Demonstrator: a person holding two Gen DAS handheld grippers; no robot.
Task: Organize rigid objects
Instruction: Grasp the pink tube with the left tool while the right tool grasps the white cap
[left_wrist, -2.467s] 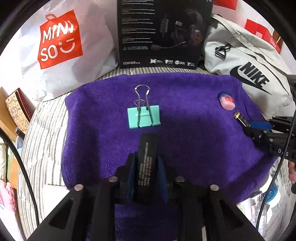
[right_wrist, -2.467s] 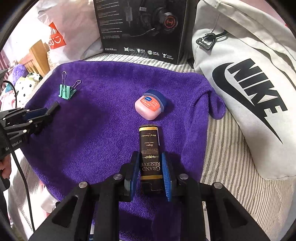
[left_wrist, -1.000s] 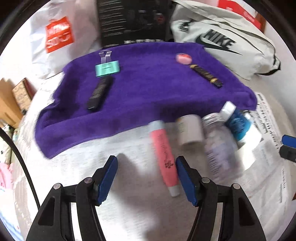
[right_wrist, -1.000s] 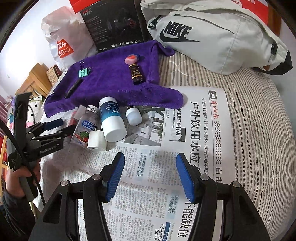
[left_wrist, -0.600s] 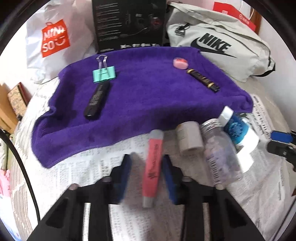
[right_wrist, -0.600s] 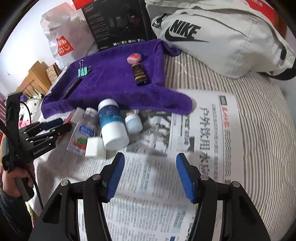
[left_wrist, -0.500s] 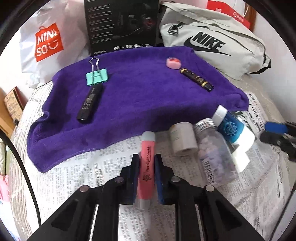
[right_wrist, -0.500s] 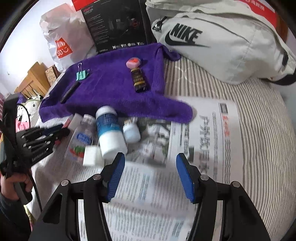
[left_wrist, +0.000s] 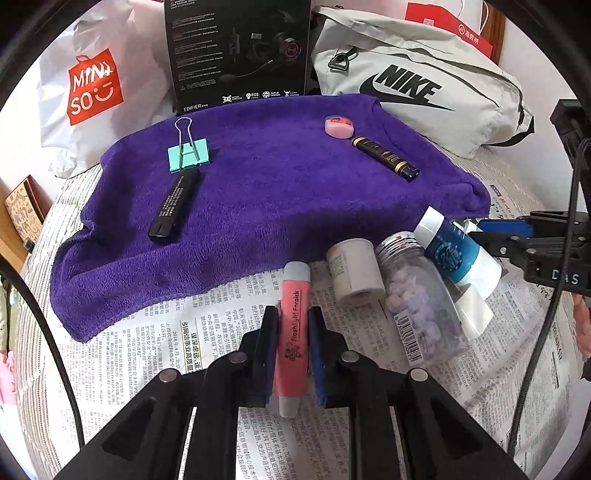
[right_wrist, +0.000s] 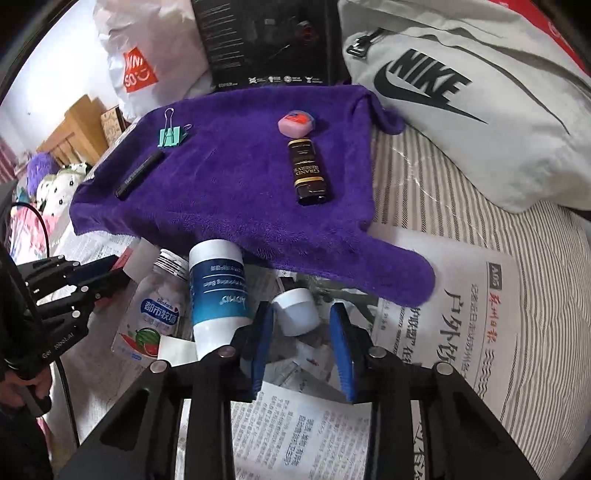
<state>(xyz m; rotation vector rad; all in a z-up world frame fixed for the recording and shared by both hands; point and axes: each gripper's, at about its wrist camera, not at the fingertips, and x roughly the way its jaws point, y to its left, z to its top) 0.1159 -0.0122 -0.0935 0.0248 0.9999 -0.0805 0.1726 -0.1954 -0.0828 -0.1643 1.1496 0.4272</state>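
My left gripper (left_wrist: 293, 321) is shut on a pink tube (left_wrist: 293, 332) lying on the newspaper (left_wrist: 166, 332). My right gripper (right_wrist: 301, 325) is open, its fingers either side of a small white jar (right_wrist: 297, 310). A purple towel (left_wrist: 277, 192) holds a teal binder clip (left_wrist: 188, 155), a black stick (left_wrist: 173, 203), a pink tin (left_wrist: 339, 126) and a dark brown tube (left_wrist: 386, 159). A blue-white bottle (right_wrist: 219, 291), a clear pill bottle (right_wrist: 155, 306) and a white jar (left_wrist: 356, 269) lie near the towel's front edge.
A grey Nike bag (right_wrist: 480, 92), a black headset box (left_wrist: 236, 51) and a white Miniso bag (left_wrist: 92, 85) stand behind the towel. The striped bed (right_wrist: 443, 199) lies to the right. Newspaper (right_wrist: 461, 314) covers the near bed.
Both grippers left their objects on the towel and drew back to the newspaper. My left gripper closed on the pink tube. My right gripper moved in around the small white jar.
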